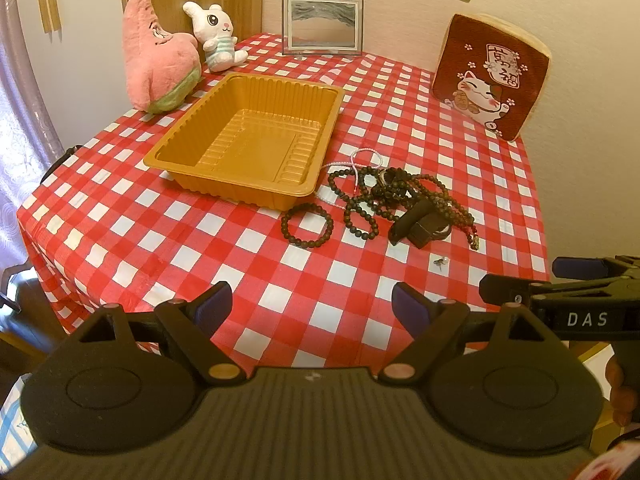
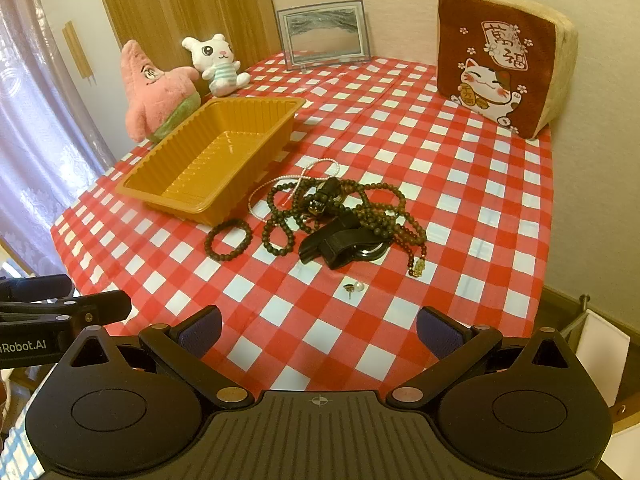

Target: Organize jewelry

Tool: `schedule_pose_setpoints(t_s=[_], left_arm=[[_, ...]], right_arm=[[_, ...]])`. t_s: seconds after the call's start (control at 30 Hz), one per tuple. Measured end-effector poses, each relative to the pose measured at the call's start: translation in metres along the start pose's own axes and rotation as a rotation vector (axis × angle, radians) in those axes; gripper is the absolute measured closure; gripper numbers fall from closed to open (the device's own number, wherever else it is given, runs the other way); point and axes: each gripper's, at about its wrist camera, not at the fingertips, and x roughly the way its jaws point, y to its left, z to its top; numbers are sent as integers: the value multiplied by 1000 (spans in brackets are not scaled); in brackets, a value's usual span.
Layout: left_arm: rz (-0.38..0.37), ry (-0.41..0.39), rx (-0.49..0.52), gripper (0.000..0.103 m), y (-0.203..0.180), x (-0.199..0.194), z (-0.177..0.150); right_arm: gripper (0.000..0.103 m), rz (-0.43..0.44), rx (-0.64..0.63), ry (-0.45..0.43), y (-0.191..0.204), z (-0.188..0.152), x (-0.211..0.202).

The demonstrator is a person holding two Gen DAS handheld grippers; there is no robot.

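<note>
Nothing had gone into the orange tray (image 2: 208, 160) yet — it sat empty on the checked tablecloth (image 2: 460, 208), its long side angled toward the soft toys at the back left. All the jewelry lay just to the right of the tray: a small bead bracelet (image 2: 229, 239) lying apart near the tray's front corner, a tangled heap of dark bead strands (image 2: 360, 208) with a thin pale chain (image 2: 280, 184) looped through it, a black watch (image 2: 340, 242) resting on the heap's near side, and a small pearl earring (image 2: 355, 288) alone on the cloth closer to the camera. By my reading the task stood at its very start, with every piece left to move. The left gripper (image 1: 312, 308) and the right gripper (image 2: 318, 332) both hung over the table's near edge, tilted down, jaws spread wide and holding nothing. Open cloth lay between the grippers and the heap, so the approach looked free; the tray's rim stood close to the bracelet and the pale chain, which left little room on that side. The pink star toy (image 2: 156, 88), the white rabbit toy (image 2: 216, 66), the picture frame (image 2: 326, 34) and the cat cushion (image 2: 500, 64) stood well back along the wall — out of the way.
</note>
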Motion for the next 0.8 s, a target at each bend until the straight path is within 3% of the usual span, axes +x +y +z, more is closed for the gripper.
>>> schedule_pose_setpoints(t_s=[0.8], left_arm=[[-2, -2, 0, 17, 0, 0, 0]], right_arm=[[0, -2, -3, 0, 2, 1, 1]])
